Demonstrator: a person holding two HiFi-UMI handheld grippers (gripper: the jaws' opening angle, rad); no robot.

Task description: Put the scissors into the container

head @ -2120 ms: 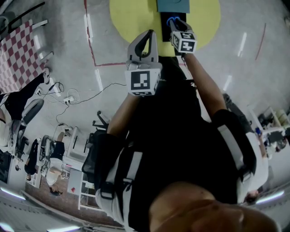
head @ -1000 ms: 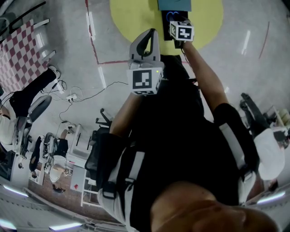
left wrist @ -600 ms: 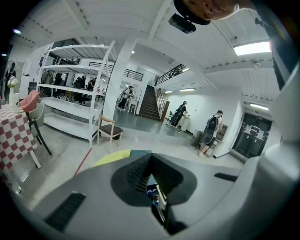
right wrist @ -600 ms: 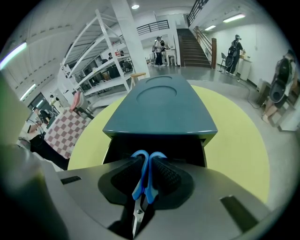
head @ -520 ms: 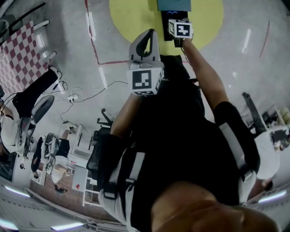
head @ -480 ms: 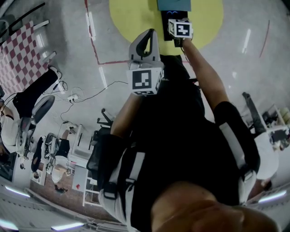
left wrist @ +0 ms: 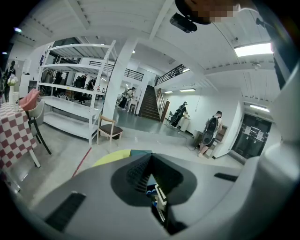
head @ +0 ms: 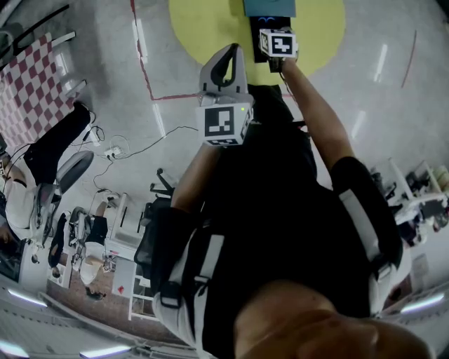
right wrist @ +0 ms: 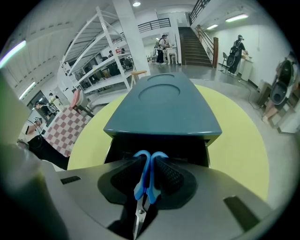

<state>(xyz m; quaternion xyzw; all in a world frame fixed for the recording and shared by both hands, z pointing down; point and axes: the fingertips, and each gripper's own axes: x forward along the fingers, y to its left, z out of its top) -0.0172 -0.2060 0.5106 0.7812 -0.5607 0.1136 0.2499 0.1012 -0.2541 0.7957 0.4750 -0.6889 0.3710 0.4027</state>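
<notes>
Blue-handled scissors (right wrist: 142,177) are clamped in my right gripper (right wrist: 149,165), handles forward and blades (right wrist: 138,218) pointing back. The jaws are shut on the handles. Just ahead stands the teal container (right wrist: 164,105) with its dark drawer opening (right wrist: 187,145) facing me; the scissor handles reach its front edge. In the head view the right gripper (head: 275,31) is held out over the container (head: 269,7). My left gripper (head: 226,59) hangs nearer the body, jaws together and holding nothing; in its own view the left gripper (left wrist: 150,163) looks toward the scissors (left wrist: 150,191).
The container sits on a round yellow floor mat (head: 203,24). A red line (head: 144,77) and a cable (head: 151,140) cross the grey floor. A checked tablecloth table (head: 31,84) and chairs stand at left; white shelving (left wrist: 77,93) and people are farther off.
The right gripper has carried the scissors forward, closer to the container's opening. The left gripper has stayed about where it was.
</notes>
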